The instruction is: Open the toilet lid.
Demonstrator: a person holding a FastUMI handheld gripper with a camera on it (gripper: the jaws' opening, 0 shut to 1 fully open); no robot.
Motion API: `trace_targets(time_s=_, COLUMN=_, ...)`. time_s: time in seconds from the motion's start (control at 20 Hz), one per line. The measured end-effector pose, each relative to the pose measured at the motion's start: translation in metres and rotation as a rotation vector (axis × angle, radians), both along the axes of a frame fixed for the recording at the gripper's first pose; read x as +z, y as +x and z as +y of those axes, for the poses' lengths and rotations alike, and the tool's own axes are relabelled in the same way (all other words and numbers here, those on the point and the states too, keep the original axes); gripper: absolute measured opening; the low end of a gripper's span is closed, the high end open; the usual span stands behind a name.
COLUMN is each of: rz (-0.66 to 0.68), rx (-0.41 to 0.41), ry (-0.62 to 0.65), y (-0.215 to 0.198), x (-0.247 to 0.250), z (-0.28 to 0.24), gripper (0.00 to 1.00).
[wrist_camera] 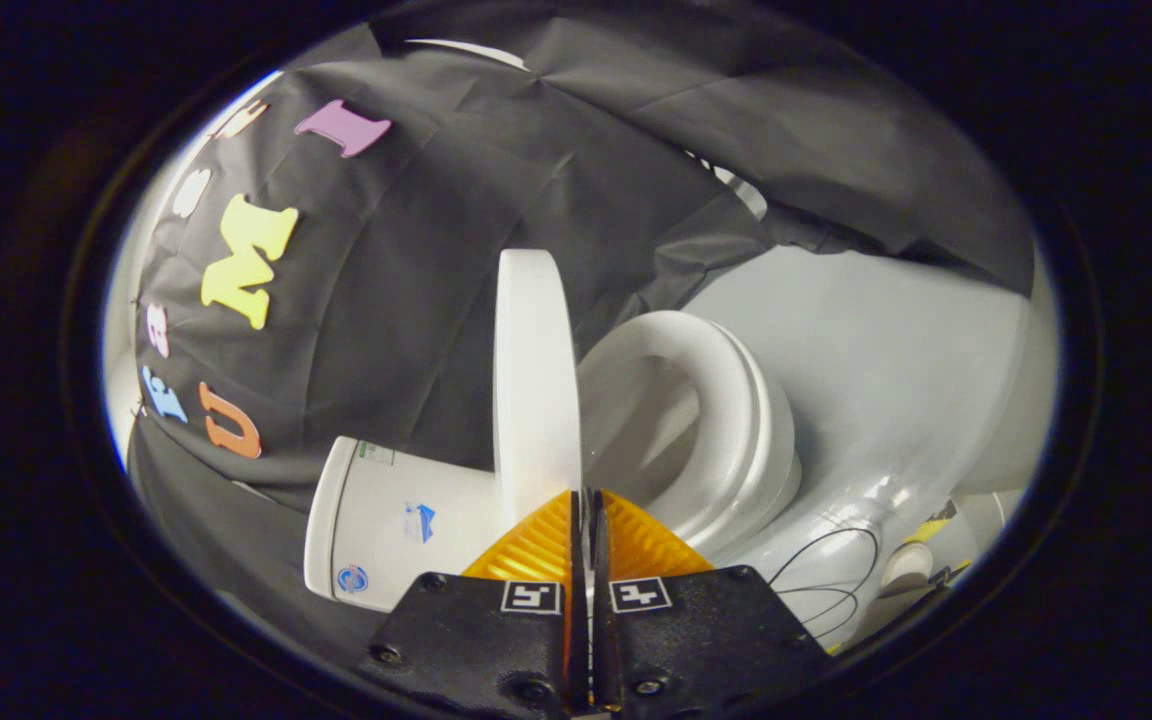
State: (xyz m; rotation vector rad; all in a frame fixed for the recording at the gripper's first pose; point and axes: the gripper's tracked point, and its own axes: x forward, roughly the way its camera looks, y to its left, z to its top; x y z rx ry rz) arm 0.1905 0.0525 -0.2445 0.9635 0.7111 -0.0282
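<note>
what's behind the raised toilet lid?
Behind the raised lid: the tank and the booth's black cloth. The hinge is hidden by the lid and the claw, whose fingers are nearly closed at the lid's edge.

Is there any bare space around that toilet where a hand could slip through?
Bare floor lies beyond the seat, up to the black cloth. It is crowded near the claw: its fingers sit closed at the raised lid's edge, tank beside the lid, thin cables beside the bowl.

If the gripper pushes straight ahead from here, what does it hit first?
Likely the raised toilet lid: the gripper, fingers nearly shut, sits right at the lid's edge, with the seat beside it. Depth is unclear.
</note>
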Motion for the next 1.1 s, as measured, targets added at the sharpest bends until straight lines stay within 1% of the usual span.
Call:
trace_targets(time_s=0.25, rz=-0.031, rx=0.039, ry=-0.042, y=0.005, x=0.023, z=0.015, gripper=0.05)
trace_targets(time_s=1.1, rz=-0.066, rx=0.092, ry=-0.136, y=0.007, x=0.063, z=0.051, gripper=0.05)
